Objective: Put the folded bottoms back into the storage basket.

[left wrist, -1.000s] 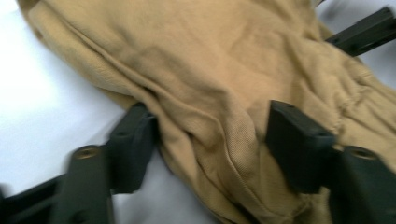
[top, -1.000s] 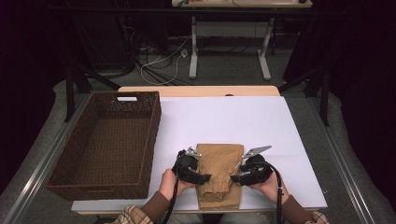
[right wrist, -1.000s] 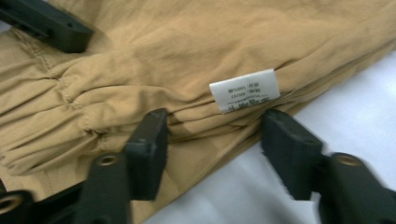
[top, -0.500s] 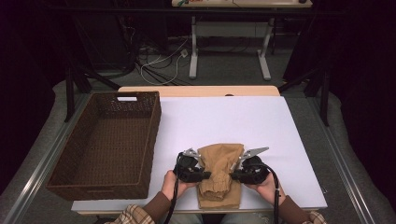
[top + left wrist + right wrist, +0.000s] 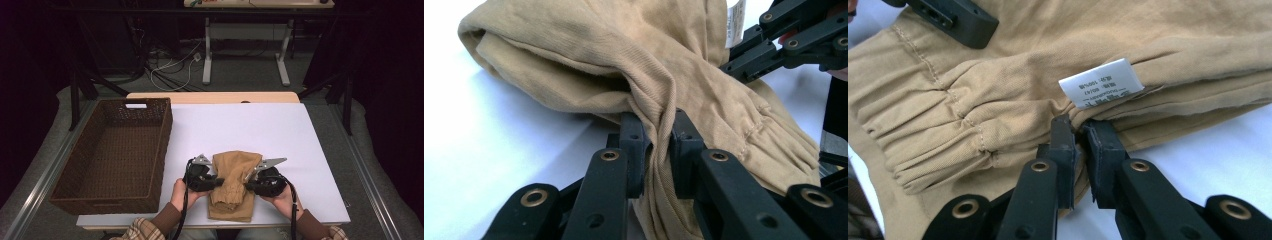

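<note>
Right gripper is pinching the tan garment edge just below its white care label, over the white table.

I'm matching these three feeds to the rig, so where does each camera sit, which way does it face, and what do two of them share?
High view: above the person's side, facing forward and down on the white table; forearms, left gripper, right gripper.
Left gripper view: rides the left gripper, looking along its jaws pinching the tan garment.
Right gripper view: rides the right gripper, jaws pinching fabric below the white care label.
Shared: both gripper views show the garment and the other gripper.
</note>
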A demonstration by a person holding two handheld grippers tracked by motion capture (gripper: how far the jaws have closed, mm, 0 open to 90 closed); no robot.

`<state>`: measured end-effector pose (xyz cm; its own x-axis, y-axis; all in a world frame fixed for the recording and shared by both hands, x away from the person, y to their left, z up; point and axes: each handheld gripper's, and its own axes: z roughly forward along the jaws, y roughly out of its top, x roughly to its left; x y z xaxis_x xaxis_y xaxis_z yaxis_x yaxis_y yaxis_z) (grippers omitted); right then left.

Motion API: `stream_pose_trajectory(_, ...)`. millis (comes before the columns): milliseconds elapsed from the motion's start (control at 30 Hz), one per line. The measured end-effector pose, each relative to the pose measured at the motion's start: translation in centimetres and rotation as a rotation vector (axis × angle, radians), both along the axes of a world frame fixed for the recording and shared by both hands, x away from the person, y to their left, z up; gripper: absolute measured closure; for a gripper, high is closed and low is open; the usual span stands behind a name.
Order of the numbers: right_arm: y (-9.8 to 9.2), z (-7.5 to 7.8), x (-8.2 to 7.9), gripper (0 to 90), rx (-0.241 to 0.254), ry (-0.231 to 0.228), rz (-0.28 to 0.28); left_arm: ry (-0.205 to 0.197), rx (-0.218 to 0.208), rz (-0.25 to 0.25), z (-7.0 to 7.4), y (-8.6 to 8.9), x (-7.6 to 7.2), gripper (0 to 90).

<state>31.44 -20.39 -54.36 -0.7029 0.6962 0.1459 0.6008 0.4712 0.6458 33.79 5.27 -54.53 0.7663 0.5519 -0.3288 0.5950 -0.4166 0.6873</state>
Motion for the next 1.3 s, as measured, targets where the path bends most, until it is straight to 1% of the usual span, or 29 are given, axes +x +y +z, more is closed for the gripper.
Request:
stream_pose_trajectory(167, 0.2, 0.3, 0.2, 82.4, -0.003, -0.033, -0.008, -0.027, -0.002, 0.022, 0.4, 0.1, 0.4, 80.2)
stream_pose_trajectory(267, 0.4, 0.4, 0.6, 82.1, -0.005, -0.050, -0.017, -0.032, -0.008, 0.040, 0.6, 0.2, 0.8, 80.0)
stream_pose_trajectory(333, 0.5, 0.4, 0.8, 81.8, 0.000, -0.053, -0.024, -0.041, -0.002, 0.053, 0.6, 0.3, 1.1, 79.8)
stream_pose_trajectory(367, 0.7, 0.4, 0.9, 81.6, 0.001, -0.056, -0.030, -0.040, 0.000, 0.061, 0.6, 0.2, 1.2, 79.7)
stream_pose_trajectory(433, 0.9, 0.2, 1.3, 80.3, -0.019, -0.055, -0.024, -0.037, 0.021, 0.069, 0.3, 0.2, 1.6, 78.4)
stream_pose_trajectory(500, 1.0, -0.3, 1.7, 76.1, -0.046, -0.050, -0.018, -0.023, 0.041, 0.076, -0.1, 0.2, 2.0, 75.1)
stream_pose_trajectory(533, 1.0, -0.5, 1.8, 73.3, -0.056, -0.050, -0.012, -0.024, 0.049, 0.087, -0.2, 0.2, 2.1, 71.9)
stream_pose_trajectory(567, 0.9, -0.4, 1.8, 70.2, -0.055, -0.048, -0.014, -0.023, 0.060, 0.094, -0.3, 0.3, 2.1, 67.4)
stream_pose_trajectory(600, 0.8, -0.4, 1.8, 64.3, -0.060, -0.061, -0.012, -0.022, 0.064, 0.099, -0.3, 0.4, 2.2, 59.9)
stream_pose_trajectory(633, 0.7, -0.2, 1.7, 59.8, -0.075, -0.063, -0.014, -0.030, 0.067, 0.106, -0.1, 0.4, 2.2, 56.2)
stream_pose_trajectory(667, 0.5, -0.1, 1.7, 54.2, -0.075, -0.066, -0.015, -0.039, 0.069, 0.110, 0.0, 0.5, 2.1, 51.3)
stream_pose_trajectory(700, 0.4, -0.1, 1.7, 50.9, -0.071, -0.068, -0.018, -0.041, 0.073, 0.118, 0.1, 0.5, 2.1, 46.4)
stream_pose_trajectory(733, 0.1, 0.0, 1.7, 46.3, -0.078, -0.068, -0.026, -0.041, 0.072, 0.122, 0.3, 0.5, 2.0, 41.1)
stream_pose_trajectory(767, 0.0, 0.1, 1.7, 43.8, -0.071, -0.069, -0.026, -0.055, 0.075, 0.122, 0.4, 0.5, 2.0, 38.6)
stream_pose_trajectory(833, -0.4, 0.3, 1.6, 36.6, -0.068, -0.074, -0.033, -0.060, 0.072, 0.128, 0.6, 0.5, 1.9, 32.2)
stream_pose_trajectory(867, -0.6, 0.4, 1.6, 34.4, -0.068, -0.076, -0.031, -0.059, 0.067, 0.121, 0.6, 0.6, 1.9, 30.6)
stream_pose_trajectory(933, -0.9, 0.6, 1.5, 30.6, -0.061, -0.082, -0.030, -0.059, 0.067, 0.122, 0.7, 0.6, 1.9, 24.2)
stream_pose_trajectory(1000, -1.1, 0.8, 1.4, 26.0, -0.062, -0.090, -0.028, -0.054, 0.064, 0.130, 0.7, 0.6, 2.0, 20.9)
stream_pose_trajectory(1067, -1.3, 0.9, 1.3, 23.7, -0.057, -0.089, -0.030, -0.054, 0.072, 0.128, 0.7, 0.5, 2.0, 17.7)
stream_pose_trajectory(1167, -1.6, 1.1, 1.2, 20.6, -0.055, -0.098, -0.023, -0.037, 0.085, 0.122, 0.4, 0.4, 2.2, 14.4)
stream_pose_trajectory(1200, -1.7, 1.1, 1.1, 19.5, -0.052, -0.096, -0.022, -0.022, 0.090, 0.125, 0.3, 0.3, 2.2, 12.4)
stream_pose_trajectory(1233, -1.8, 1.1, 1.1, 18.5, -0.049, -0.100, -0.022, -0.013, 0.098, 0.117, 0.2, 0.2, 2.3, 9.4)
stream_pose_trajectory(1300, -2.1, 1.2, 1.0, 17.2, -0.047, -0.102, -0.017, -0.006, 0.102, 0.117, 0.0, 0.0, 2.3, 6.4)
